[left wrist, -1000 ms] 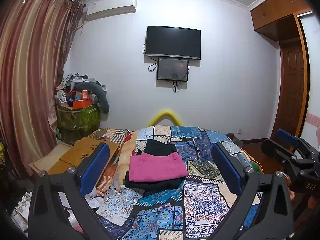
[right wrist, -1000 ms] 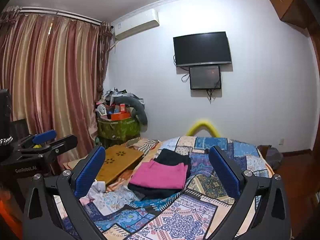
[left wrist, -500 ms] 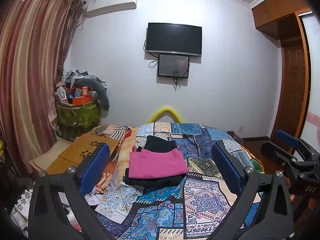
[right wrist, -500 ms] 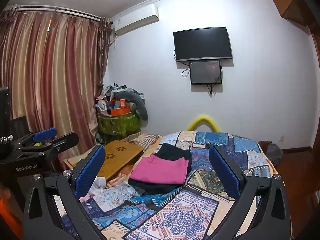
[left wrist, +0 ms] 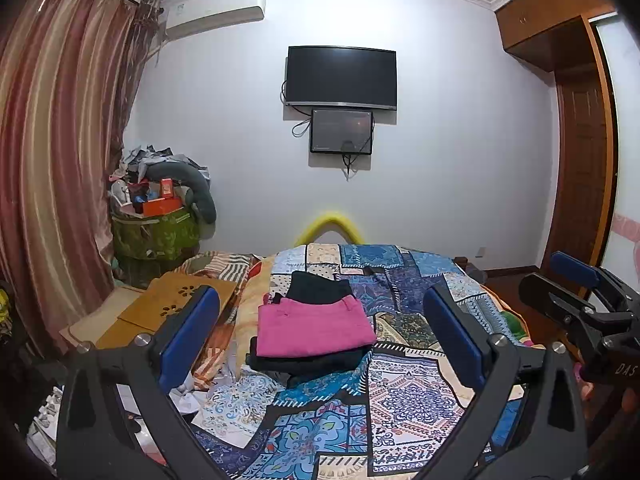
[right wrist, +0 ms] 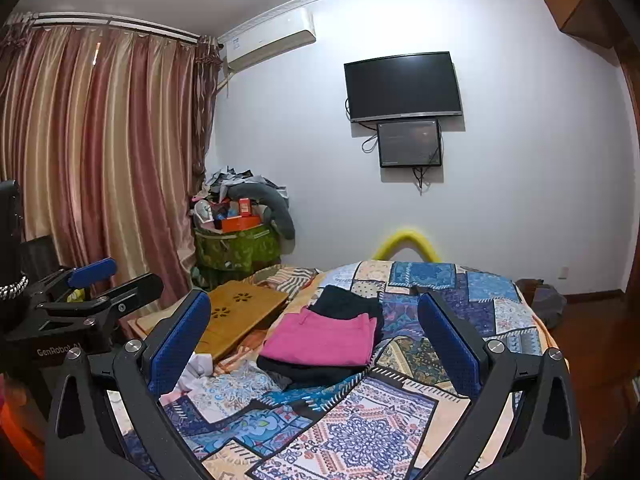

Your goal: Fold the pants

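Note:
Folded pink pants (left wrist: 314, 328) lie on top of a stack of folded dark pants (left wrist: 320, 288) on the patchwork bed cover (left wrist: 404, 400); the stack also shows in the right wrist view (right wrist: 320, 340). My left gripper (left wrist: 320, 336) is open and empty, held back from the stack and above the bed. My right gripper (right wrist: 316, 340) is open and empty, also held back from the stack. The right gripper shows at the right edge of the left wrist view (left wrist: 576, 296), and the left gripper at the left edge of the right wrist view (right wrist: 92, 288).
A wooden lap desk (left wrist: 176, 300) lies left of the bed. A green basket piled with clutter (left wrist: 156, 228) stands by the striped curtain (left wrist: 52, 160). A TV (left wrist: 342, 78) hangs on the far wall. A wooden door (left wrist: 580, 168) is at the right.
Both grippers have tilted slightly, so the bed and stack sit a little lower in view. The stack has not moved. Both grippers stay open.

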A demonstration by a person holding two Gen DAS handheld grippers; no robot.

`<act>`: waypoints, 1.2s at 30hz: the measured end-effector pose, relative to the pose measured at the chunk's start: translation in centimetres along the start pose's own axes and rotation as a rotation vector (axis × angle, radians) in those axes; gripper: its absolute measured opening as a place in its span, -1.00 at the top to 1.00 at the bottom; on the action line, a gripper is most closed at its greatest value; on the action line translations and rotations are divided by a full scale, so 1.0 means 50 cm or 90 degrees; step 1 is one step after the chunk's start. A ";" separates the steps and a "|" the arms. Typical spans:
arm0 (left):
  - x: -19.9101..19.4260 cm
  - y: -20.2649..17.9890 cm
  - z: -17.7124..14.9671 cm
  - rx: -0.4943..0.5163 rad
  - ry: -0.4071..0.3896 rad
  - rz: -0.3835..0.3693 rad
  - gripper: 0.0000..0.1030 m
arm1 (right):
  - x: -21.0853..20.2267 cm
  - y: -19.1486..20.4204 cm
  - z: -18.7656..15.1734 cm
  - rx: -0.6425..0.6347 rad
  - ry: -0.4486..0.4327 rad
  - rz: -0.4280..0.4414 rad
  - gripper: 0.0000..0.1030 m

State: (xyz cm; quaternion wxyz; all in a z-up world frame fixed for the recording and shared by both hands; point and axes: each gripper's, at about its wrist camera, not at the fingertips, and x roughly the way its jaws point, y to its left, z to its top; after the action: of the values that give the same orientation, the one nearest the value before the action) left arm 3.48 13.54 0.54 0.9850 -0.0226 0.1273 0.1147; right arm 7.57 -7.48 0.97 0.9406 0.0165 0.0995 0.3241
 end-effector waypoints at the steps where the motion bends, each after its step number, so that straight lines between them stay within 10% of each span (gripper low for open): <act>1: -0.001 0.000 0.000 -0.001 0.000 -0.002 -1.00 | -0.001 0.000 0.001 -0.001 0.001 0.000 -1.00; 36: -0.002 -0.007 0.007 0.002 0.005 -0.036 -1.00 | -0.010 -0.007 0.004 0.008 -0.002 -0.016 -1.00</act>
State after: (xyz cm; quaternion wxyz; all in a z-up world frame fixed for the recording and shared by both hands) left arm 3.57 13.20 0.91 0.9873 -0.0251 0.1309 0.0867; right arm 7.46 -8.05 1.22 0.9445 0.0218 0.1006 0.3119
